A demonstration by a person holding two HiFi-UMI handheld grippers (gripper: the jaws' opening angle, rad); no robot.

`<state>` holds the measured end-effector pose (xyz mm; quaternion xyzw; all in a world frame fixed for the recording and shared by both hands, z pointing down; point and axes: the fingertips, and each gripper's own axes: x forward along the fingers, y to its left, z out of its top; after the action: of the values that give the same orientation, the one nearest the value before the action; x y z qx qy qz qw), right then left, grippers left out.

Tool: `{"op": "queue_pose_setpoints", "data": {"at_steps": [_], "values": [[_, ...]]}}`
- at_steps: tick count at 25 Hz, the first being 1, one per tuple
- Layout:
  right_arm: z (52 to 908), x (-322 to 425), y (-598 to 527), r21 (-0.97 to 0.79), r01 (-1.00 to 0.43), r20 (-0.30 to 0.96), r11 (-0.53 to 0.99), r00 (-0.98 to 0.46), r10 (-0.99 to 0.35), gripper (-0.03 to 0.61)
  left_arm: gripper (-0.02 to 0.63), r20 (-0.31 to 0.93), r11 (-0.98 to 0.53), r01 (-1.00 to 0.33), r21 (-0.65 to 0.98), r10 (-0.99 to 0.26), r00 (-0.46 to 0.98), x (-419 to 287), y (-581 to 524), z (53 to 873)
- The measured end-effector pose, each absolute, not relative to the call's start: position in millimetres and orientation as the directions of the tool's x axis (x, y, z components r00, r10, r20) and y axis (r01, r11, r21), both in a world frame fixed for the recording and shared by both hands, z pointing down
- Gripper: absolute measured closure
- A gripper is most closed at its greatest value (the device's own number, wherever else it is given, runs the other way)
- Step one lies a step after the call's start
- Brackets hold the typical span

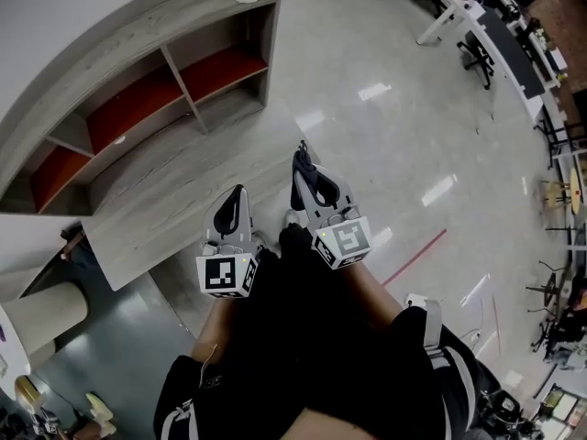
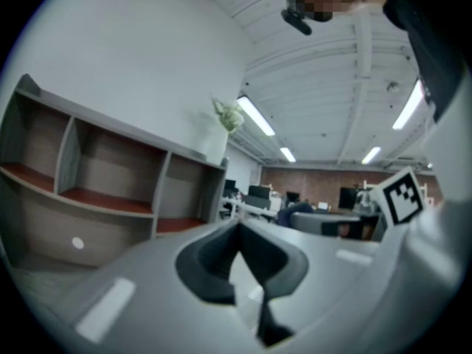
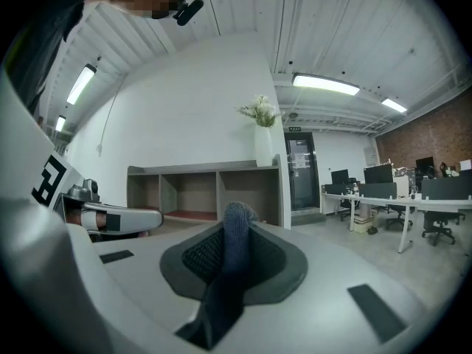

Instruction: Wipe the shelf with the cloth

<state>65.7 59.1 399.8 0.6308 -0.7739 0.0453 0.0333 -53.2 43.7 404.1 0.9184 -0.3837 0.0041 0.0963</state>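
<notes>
Pinching the cloth in my right gripper, left gripper closed on nothing, I stand well apart from the unwiped shelf

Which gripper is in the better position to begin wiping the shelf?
The right gripper: its fingers are shut on the cloth. The left gripper is shut and empty. Neither touches the shelf yet.

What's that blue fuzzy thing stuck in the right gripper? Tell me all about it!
That is the cloth, grey-blue, soft and knitted-looking. The right gripper pinches it between its dark jaws: a rounded tuft pokes up past them and the rest runs down out of view. Only the jaws touch it; the shelf stands farther off.
</notes>
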Motion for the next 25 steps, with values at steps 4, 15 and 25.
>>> {"op": "queue_pose_setpoints", "data": {"at_steps": [4, 15, 25], "values": [[390.2, 81.3, 28.9, 0.002, -0.974, 0.097, 0.226, -0.225, -0.97, 0.531, 0.609, 0.065, -0.654, -0.723, 0.223, -0.73, 0.68, -39.0, 21.7, 394.5], [405.4, 129.2, -74.4, -0.045, -0.932, 0.109, 0.36, -0.363, -0.925, 0.531, 0.609, 0.09, -0.555, -0.813, 0.177, -0.814, 0.575, 18.3, -61.4, 390.0], [430.8, 153.9, -154.3, -0.044, -0.895, 0.15, 0.444, -0.445, -0.883, 0.531, 0.609, 0.09, -0.441, -0.886, 0.143, -0.886, 0.455, 38.9, -108.7, 382.5]]}}
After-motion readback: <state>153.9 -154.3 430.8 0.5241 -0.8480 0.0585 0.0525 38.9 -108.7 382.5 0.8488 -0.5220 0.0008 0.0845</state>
